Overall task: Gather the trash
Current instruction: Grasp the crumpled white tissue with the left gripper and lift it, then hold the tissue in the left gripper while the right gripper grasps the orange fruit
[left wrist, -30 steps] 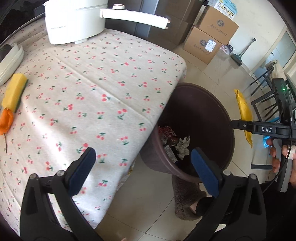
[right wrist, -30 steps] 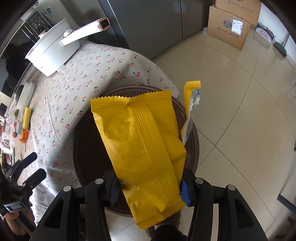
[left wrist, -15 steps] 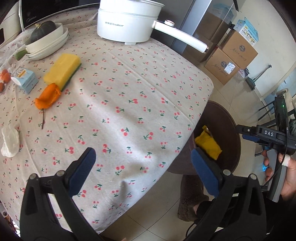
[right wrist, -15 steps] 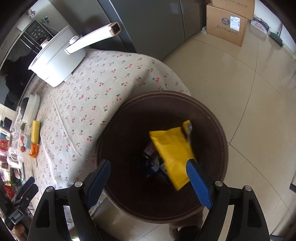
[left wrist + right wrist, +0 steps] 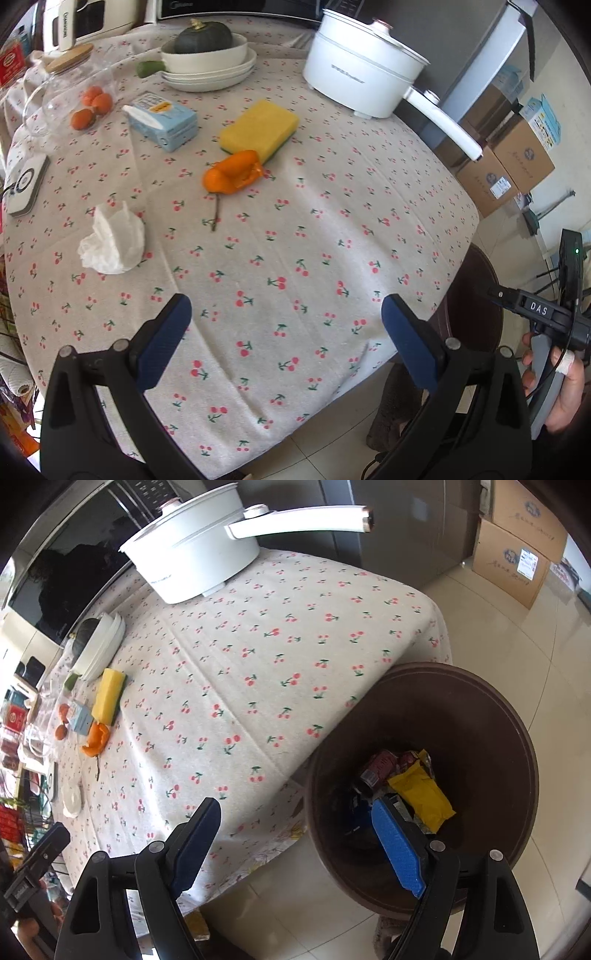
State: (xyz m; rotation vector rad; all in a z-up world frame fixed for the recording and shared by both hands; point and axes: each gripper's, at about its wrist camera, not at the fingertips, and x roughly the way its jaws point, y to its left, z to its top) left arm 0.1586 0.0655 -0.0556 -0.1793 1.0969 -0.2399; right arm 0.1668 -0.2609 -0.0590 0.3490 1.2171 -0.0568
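My left gripper hangs open over the cherry-print tablecloth, nothing between its fingers. Ahead of it lie a crumpled white tissue, an orange peel and a thin twig. My right gripper is open and empty, straddling the table's corner and the brown bin. A yellow wrapper lies inside the bin on cans and other rubbish. The tissue and the peel show small at the far left of the right wrist view.
On the table stand a white pot with a long handle, stacked bowls holding a squash, a yellow sponge, a blue carton and a glass jar with oranges. Cardboard boxes sit on the tiled floor.
The right gripper opened and let go of the yellow wrapper, which fell into the bin. Both grippers swung left from the bin toward the table.
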